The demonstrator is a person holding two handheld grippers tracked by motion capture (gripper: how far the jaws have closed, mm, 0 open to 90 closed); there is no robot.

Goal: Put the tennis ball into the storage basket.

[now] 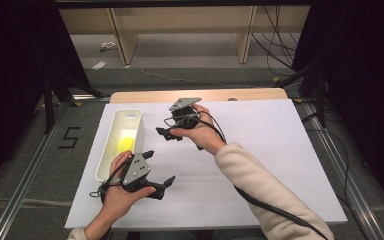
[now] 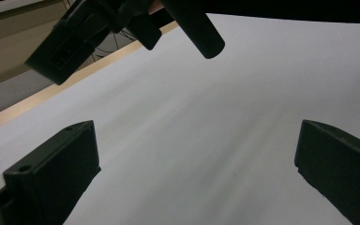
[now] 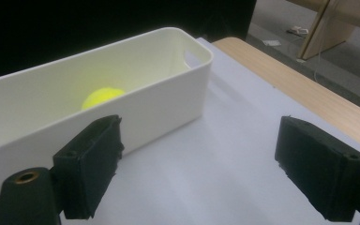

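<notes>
Lying inside a long white bin at the left side of the table, a yellow ball rests on the bin's floor, toward its near half; in the right gripper view the ball peeks over the bin's near wall. Neither tool holds anything; the right gripper hovers over the white sheet just right of the bin, jaws spread wide and pointing toward it, apart from its wall; the left gripper sits nearer the person, just beside the bin's near end, jaws also wide apart with bare sheet between them. Beyond the sheet's far edge a strip of wooden tabletop shows; the person's right sleeve crosses the near right part of the sheet.
</notes>
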